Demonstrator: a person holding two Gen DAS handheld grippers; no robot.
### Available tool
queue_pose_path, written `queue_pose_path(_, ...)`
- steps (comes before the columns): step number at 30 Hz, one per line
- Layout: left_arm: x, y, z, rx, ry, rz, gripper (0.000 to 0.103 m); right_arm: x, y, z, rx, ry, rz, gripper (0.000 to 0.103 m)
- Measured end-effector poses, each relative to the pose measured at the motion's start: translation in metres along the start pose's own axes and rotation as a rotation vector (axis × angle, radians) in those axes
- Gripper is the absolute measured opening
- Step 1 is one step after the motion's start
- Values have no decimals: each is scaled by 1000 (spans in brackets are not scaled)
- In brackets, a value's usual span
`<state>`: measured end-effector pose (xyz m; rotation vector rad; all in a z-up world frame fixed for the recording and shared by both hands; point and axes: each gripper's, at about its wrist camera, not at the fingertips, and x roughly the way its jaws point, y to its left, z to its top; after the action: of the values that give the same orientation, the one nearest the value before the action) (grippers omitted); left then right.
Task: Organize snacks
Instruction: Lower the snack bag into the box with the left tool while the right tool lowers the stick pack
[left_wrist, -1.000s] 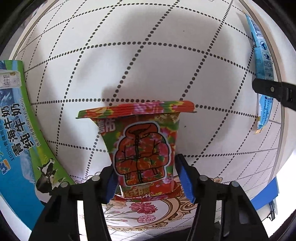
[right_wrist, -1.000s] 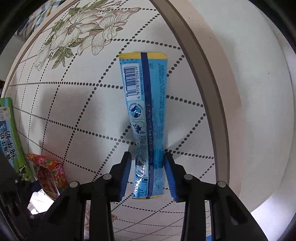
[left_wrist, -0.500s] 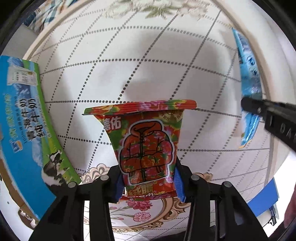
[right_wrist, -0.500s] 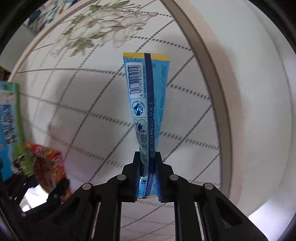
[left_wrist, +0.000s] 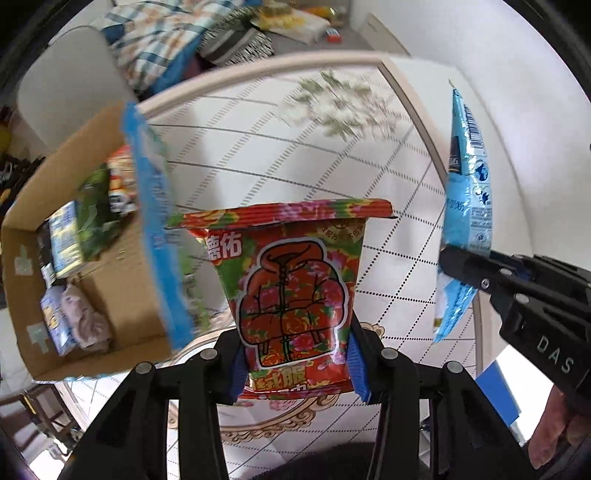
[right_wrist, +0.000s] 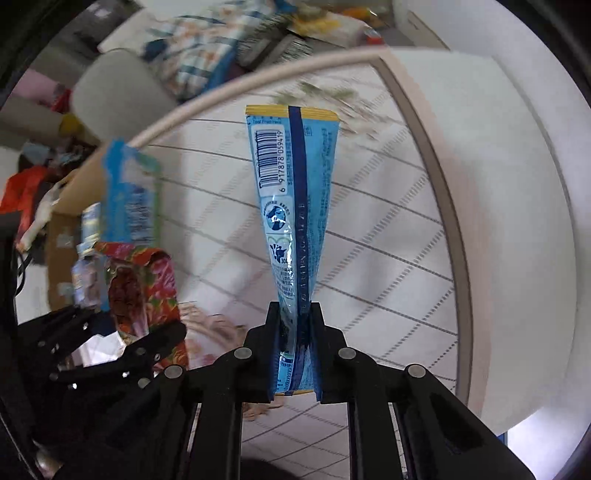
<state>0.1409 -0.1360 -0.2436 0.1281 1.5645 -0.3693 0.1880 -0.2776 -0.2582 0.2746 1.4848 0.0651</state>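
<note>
Snacks hang in both tools, clear of the table. Left gripper (left_wrist: 295, 363) is clenched on the lower end of a red and green flowered foil packet (left_wrist: 291, 280) printed with a quilted jacket; its blue pads (left_wrist: 356, 369) press the packet's two side edges and the sealed top flares wide above them. Right gripper (right_wrist: 294, 352) is clamped flat on the bottom of a long light-blue foil sachet (right_wrist: 291, 199), barcode side facing the camera, a dark blue seam down its middle and a yellow strip at its far end. In the left wrist view that sachet and its black gripper show at the right edge, with part of a hand (left_wrist: 557, 428) below.

Beneath both lies a white tabletop (left_wrist: 258, 147) with dotted diamond lines, flower prints and a beige rim. At its left edge a blue and green carton (left_wrist: 155, 221), blurred, stands beside an open cardboard box (left_wrist: 122, 295) holding several packets. Beyond the table, a checked cloth (left_wrist: 155, 33) lies on a grey seat.
</note>
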Motion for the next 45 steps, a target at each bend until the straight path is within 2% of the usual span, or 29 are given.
queue_pose_path(3,-30,43,-2,-42,-28,-17,41,-13,35,2,-47,-20,56,15)
queue_pose_path(6,-39,87,1,-103,-56,1,41,-36,70,3,-98,-33,101,15)
queue_pose_path(9,-47,133,-2,-165,-58,14,41,-37,118,5,-138,-40,140,15)
queue_pose_path(13,-49,184,-5,-231,-39,25,41,-20,171,8,-137,-38,175,15)
queue_pose_path(18,-24,232,3,-286,22,-11,41,18,210,14,-79,-14,164,15)
queue_pose_path(22,1,252,12,-295,69,-28,41,63,225,15,-26,47,127,14)
queue_pose_path(28,38,273,23,-299,153,-68,41,111,220,15,50,78,41,15)
queue_pose_path(33,58,277,29,-293,197,-94,41,123,219,13,71,77,2,15)
queue_pose_path(41,72,276,37,-266,218,-74,43,129,221,15,50,95,-46,17)
queue_pose_path(44,72,271,43,-273,222,-82,43,128,226,16,34,98,-63,26)
queue_pose_path(45,71,273,44,-292,219,-90,47,126,226,15,31,100,-66,29)
